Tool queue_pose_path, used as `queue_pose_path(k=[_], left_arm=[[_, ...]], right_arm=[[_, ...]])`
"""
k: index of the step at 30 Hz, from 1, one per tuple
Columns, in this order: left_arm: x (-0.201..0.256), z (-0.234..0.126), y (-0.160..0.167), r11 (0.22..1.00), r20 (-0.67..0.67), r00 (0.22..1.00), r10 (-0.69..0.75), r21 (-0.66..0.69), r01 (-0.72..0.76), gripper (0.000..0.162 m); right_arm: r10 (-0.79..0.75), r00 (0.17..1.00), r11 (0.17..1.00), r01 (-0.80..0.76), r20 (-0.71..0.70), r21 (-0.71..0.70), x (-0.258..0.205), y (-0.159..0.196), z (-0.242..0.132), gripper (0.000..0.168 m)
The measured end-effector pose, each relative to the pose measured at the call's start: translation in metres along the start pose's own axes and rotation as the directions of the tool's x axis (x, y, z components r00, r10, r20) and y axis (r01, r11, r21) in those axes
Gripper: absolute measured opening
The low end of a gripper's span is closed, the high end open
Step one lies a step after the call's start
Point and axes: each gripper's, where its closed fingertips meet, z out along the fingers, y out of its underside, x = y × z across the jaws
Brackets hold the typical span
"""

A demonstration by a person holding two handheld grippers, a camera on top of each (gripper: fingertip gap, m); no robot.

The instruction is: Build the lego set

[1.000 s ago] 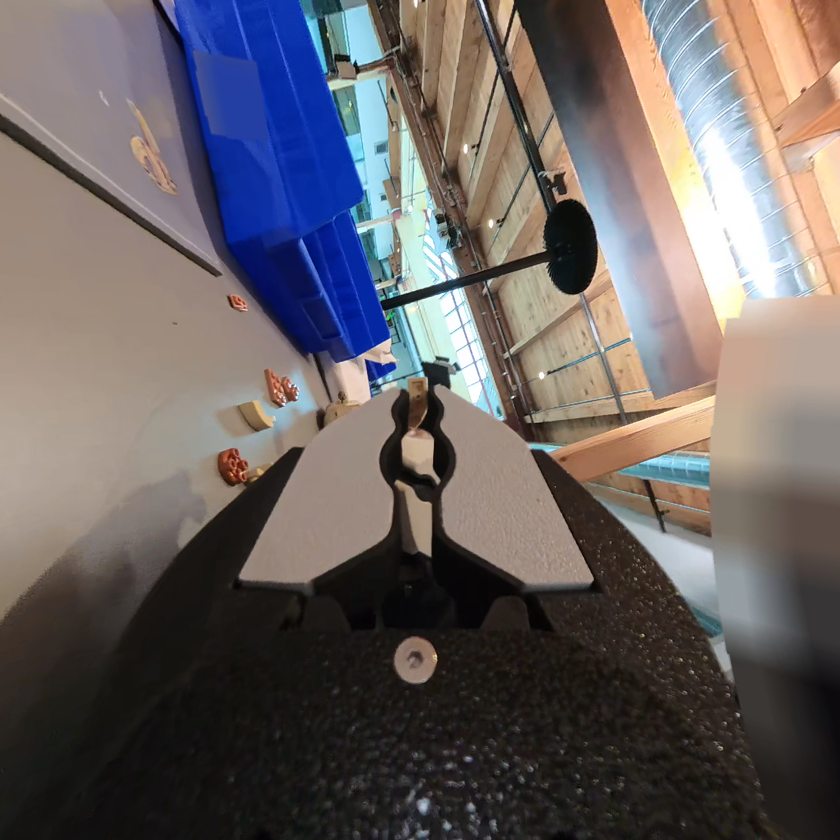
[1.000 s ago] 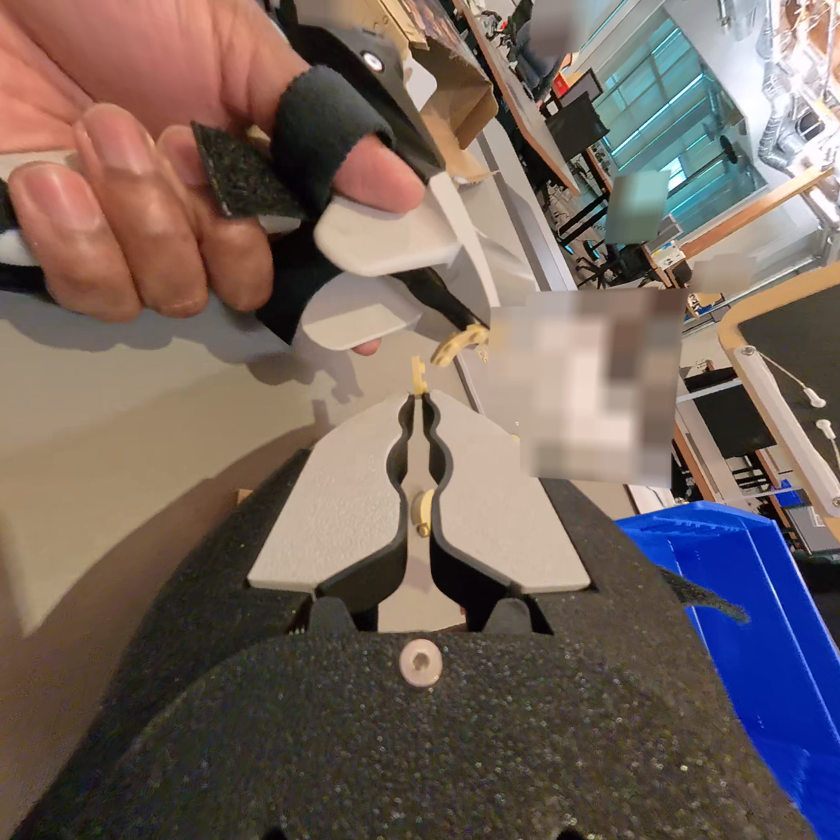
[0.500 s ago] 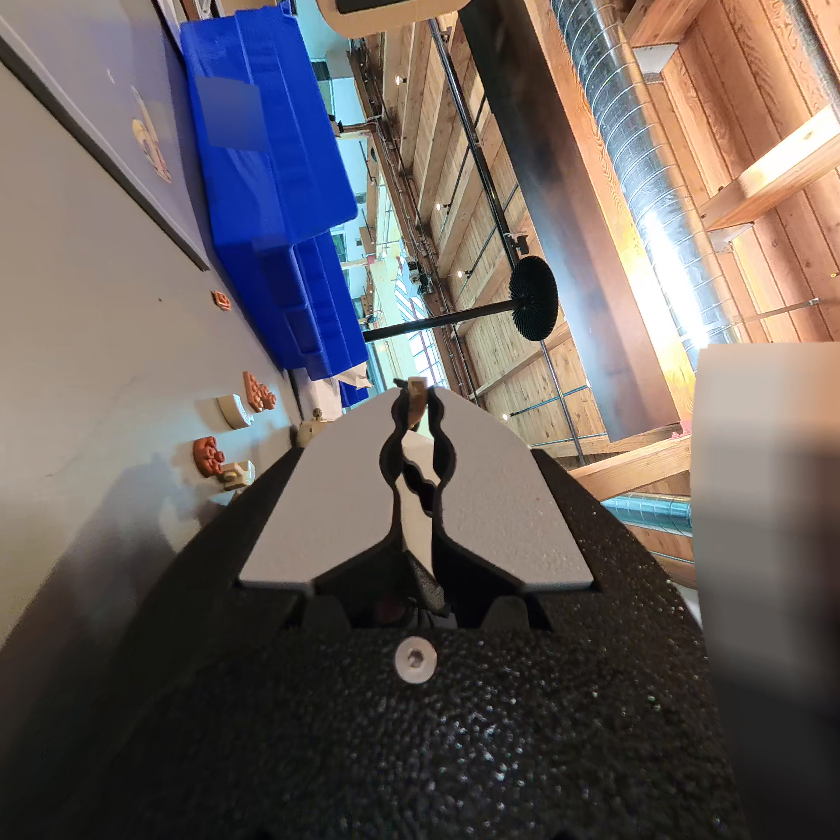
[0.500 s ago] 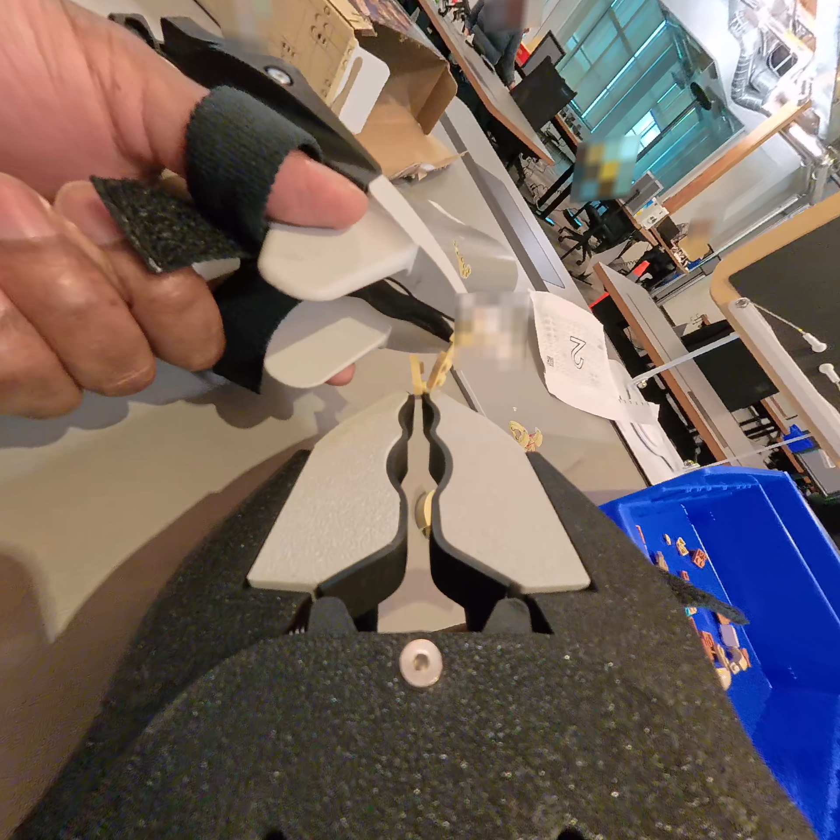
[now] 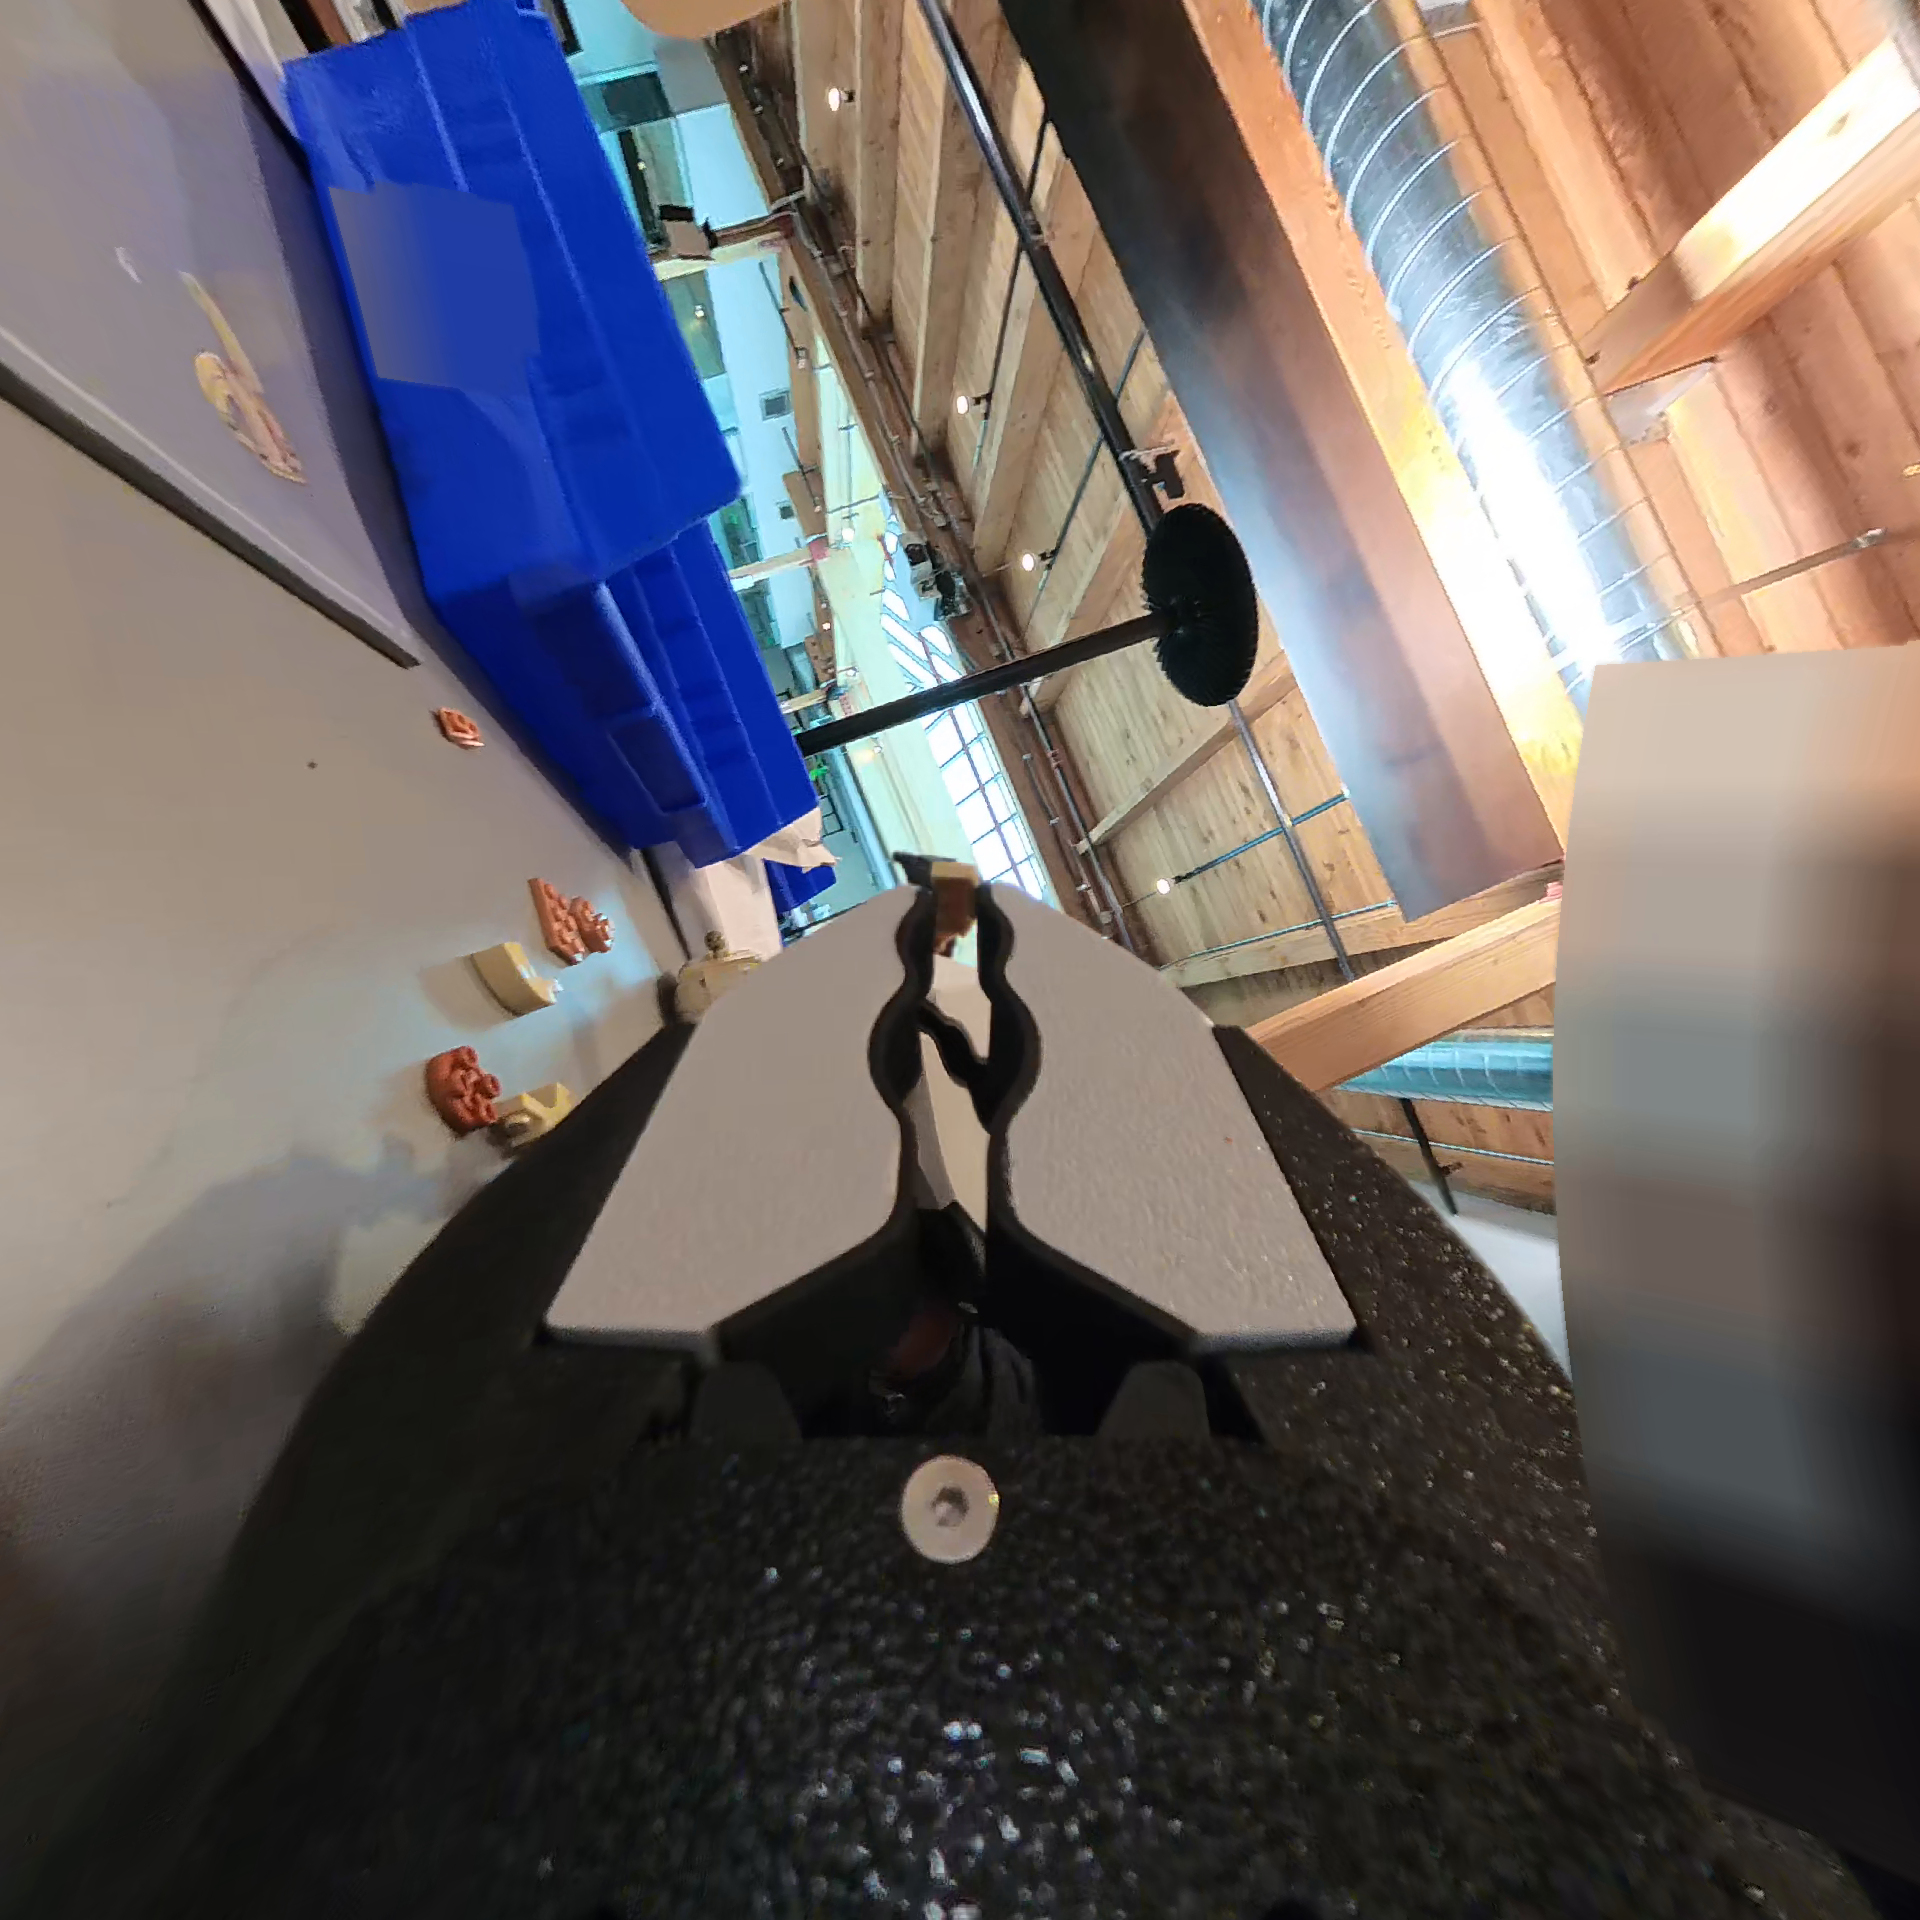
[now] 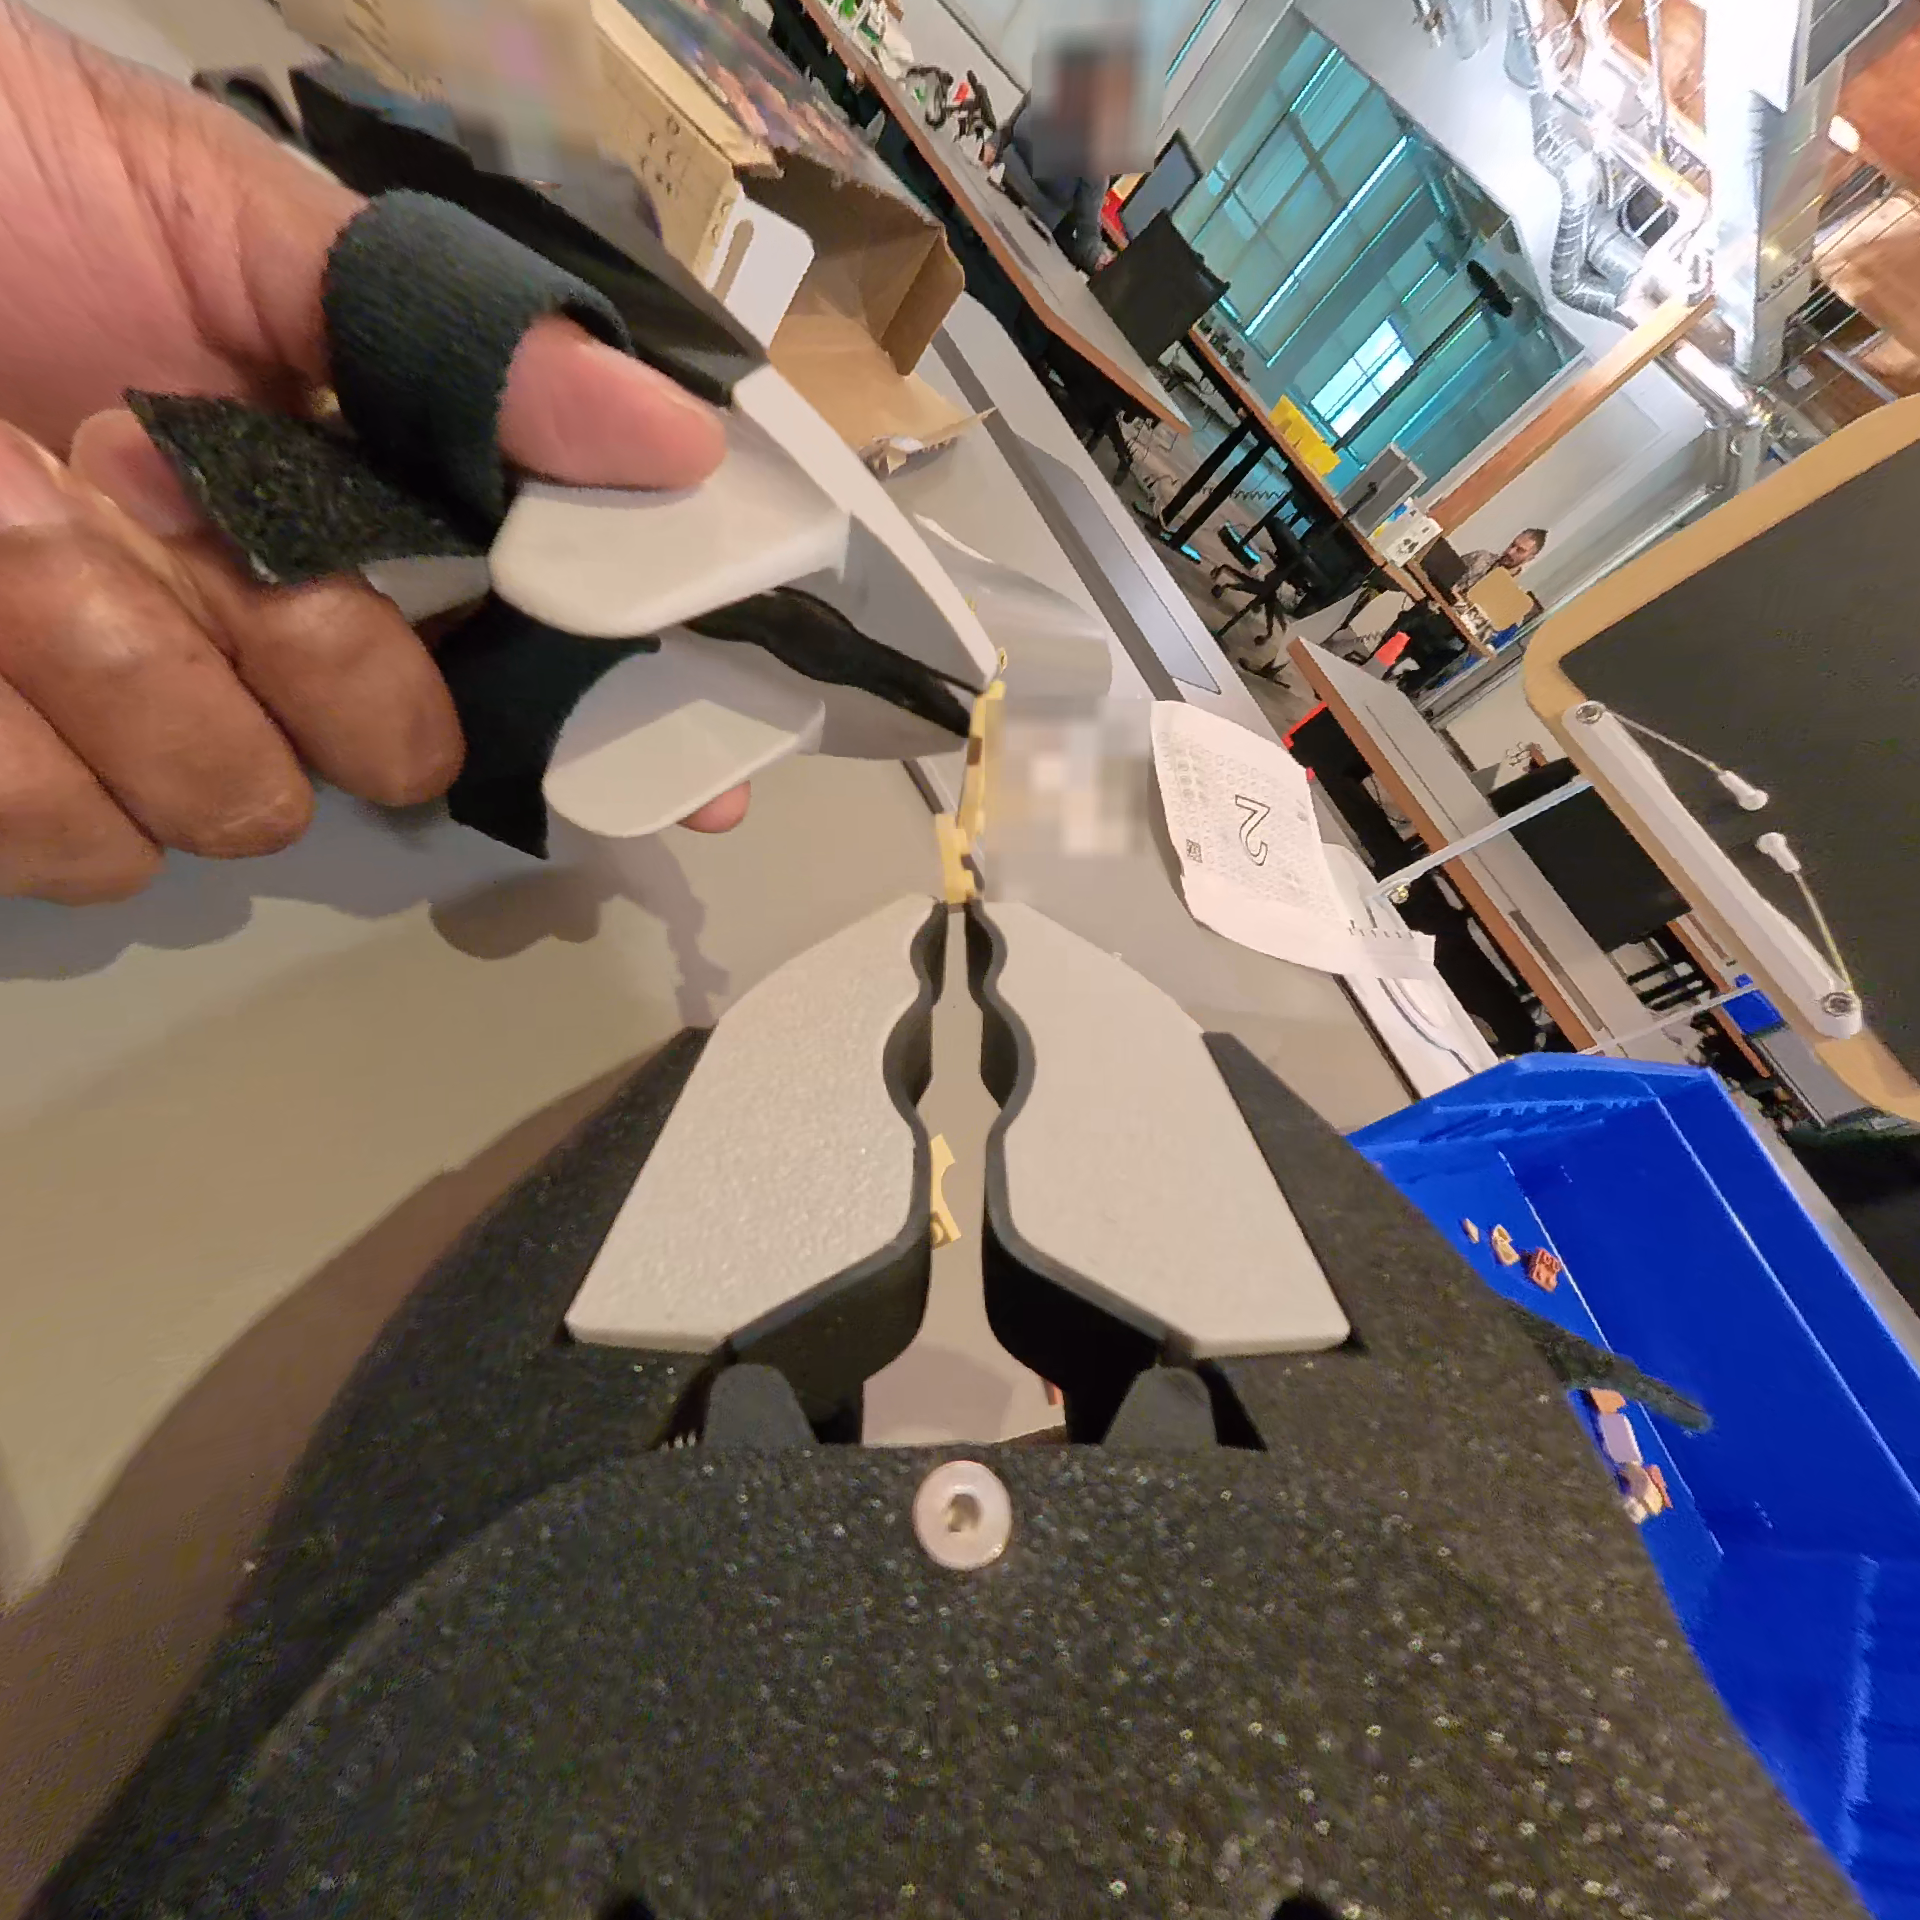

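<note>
My right gripper (image 6: 958,906) is shut on a small tan lego piece (image 6: 954,871) that sticks up from its tips; more of the piece shows low in the gap between the fingers. A hand holds my left gripper (image 6: 985,694) just above and left of it, shut on a thin tan and brown lego piece (image 6: 979,750) that hangs down. The two pieces touch end to end. In the left wrist view, my left gripper (image 5: 948,896) is shut on that piece (image 5: 951,914), raised off the grey table (image 5: 187,935) and tilted sideways.
Loose red-brown pieces (image 5: 566,920) and tan pieces (image 5: 509,977) lie on the table by two blue bins (image 5: 520,416). A blue bin (image 6: 1714,1403) with several loose pieces stands right of my right gripper. A paper sheet (image 6: 1247,831) and a cardboard box (image 6: 862,291) lie farther back. Both grippers' tips are close together, under 4 cm apart.
The two held pieces were apart, then met at an angle. Now the left gripper's piece hangs straight down onto the right gripper's piece. Both grippers stayed shut.
</note>
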Motion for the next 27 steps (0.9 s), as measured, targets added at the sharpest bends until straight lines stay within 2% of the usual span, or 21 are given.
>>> queue_pose_path(k=[4,9,14,17,21,25,27], left_arm=[[0.011,-0.001,-0.005,0.999,-0.101,0.995,-0.012,0.033,0.016,0.007],[0.02,0.001,0.002,1.0,-0.187,0.982,-0.029,-0.014,0.027,0.007],[0.021,0.004,0.008,0.998,-0.197,0.979,-0.059,-0.047,0.051,0.007],[0.015,0.005,0.014,0.994,-0.134,0.989,-0.054,-0.105,0.04,0.007],[-0.002,-0.003,0.025,0.956,0.063,0.993,0.102,-0.283,-0.08,0.007],[-0.017,-0.024,0.049,0.798,0.144,0.927,0.347,-0.564,-0.211,0.007],[-0.028,-0.038,0.053,0.727,0.179,0.883,0.434,-0.649,-0.226,0.007]], right_arm=[[0.032,0.999,0.998,-0.031,-0.024,0.054,0.009,-0.007,-0.006,0.003],[0.095,0.995,0.99,-0.093,-0.016,0.106,0.015,-0.013,-0.01,0.003],[0.067,0.998,0.991,-0.064,-0.022,0.115,0.014,-0.015,-0.01,0.003],[0.027,0.999,0.997,-0.026,-0.021,0.079,0.011,-0.01,-0.008,0.003],[0.033,0.999,0.999,-0.033,0.009,0.041,0.007,-0.003,-0.006,0.003],[0.055,0.997,0.998,-0.055,0.058,0.006,0.002,0.005,-0.005,0.003],[0.059,0.996,0.998,-0.059,0.072,0.0,0.0,0.006,-0.005,0.003]])
